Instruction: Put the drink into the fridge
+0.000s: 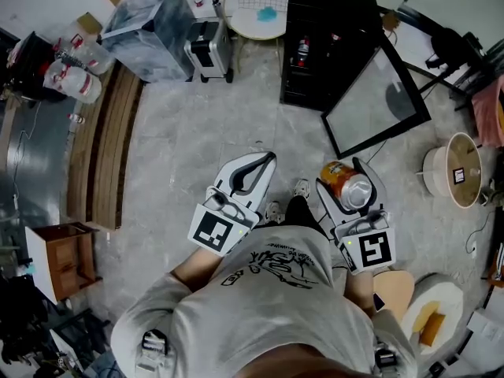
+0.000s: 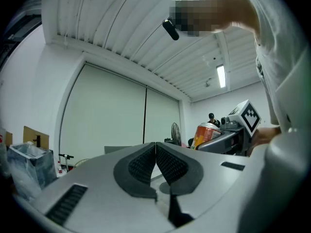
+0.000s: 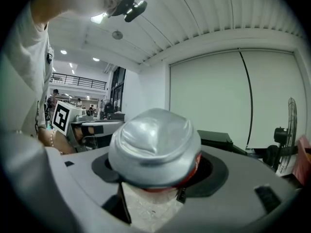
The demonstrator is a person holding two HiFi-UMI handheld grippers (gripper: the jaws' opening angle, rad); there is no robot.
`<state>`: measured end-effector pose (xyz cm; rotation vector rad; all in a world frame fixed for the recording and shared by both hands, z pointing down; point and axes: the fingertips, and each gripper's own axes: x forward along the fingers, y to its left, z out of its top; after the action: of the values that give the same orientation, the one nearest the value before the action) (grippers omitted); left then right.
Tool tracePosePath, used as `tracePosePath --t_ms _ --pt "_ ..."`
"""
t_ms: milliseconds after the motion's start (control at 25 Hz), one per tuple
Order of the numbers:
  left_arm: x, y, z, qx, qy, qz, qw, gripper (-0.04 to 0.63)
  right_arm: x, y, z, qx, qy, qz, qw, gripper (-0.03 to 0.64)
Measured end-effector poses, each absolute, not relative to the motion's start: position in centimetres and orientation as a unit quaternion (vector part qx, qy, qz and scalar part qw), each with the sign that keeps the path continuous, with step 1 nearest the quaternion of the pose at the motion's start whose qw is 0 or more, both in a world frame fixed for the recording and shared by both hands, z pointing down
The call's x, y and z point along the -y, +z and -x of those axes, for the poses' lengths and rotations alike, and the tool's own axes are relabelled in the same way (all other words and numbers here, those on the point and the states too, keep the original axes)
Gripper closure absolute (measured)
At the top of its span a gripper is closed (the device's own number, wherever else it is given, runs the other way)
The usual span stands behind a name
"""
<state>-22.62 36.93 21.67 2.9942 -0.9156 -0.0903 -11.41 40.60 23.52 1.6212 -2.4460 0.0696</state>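
Observation:
An orange drink can (image 1: 339, 173) with a silver end lies between the jaws of my right gripper (image 1: 350, 187), which is shut on it. In the right gripper view the can's silver end (image 3: 155, 144) fills the space between the jaws. My left gripper (image 1: 266, 159) is shut with nothing in it, its dark pads (image 2: 146, 164) touching. From the left gripper view the can (image 2: 204, 134) shows off to the right. The black fridge (image 1: 323, 38) stands ahead on the floor, its glass door (image 1: 378, 101) swung open, with a bottle (image 1: 302, 51) inside. Both grippers are held in front of the person's chest.
A small suitcase (image 1: 209, 50) and a plastic-wrapped crate (image 1: 150, 26) stand left of the fridge, with a round white table (image 1: 256, 6) behind. Wooden boards (image 1: 102, 148) and a cardboard box (image 1: 59, 262) lie at the left. A round stool (image 1: 457, 168) is at the right.

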Motion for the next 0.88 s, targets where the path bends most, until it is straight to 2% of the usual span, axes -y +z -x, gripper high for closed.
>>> tracePosePath --t_ms 360,880 --pt "-34.6 21.8 21.4 0.300 -0.031 -0.953 0.003 0.574 -38.0 24.1 9.9 0.831 0.021 -0.545 0.113 0.279" --pt "-27.5 21.0 15.0 0.305 -0.030 -0.952 -0.002 0.574 -30.7 23.3 3.7 0.835 0.013 -0.538 0.119 0.279"
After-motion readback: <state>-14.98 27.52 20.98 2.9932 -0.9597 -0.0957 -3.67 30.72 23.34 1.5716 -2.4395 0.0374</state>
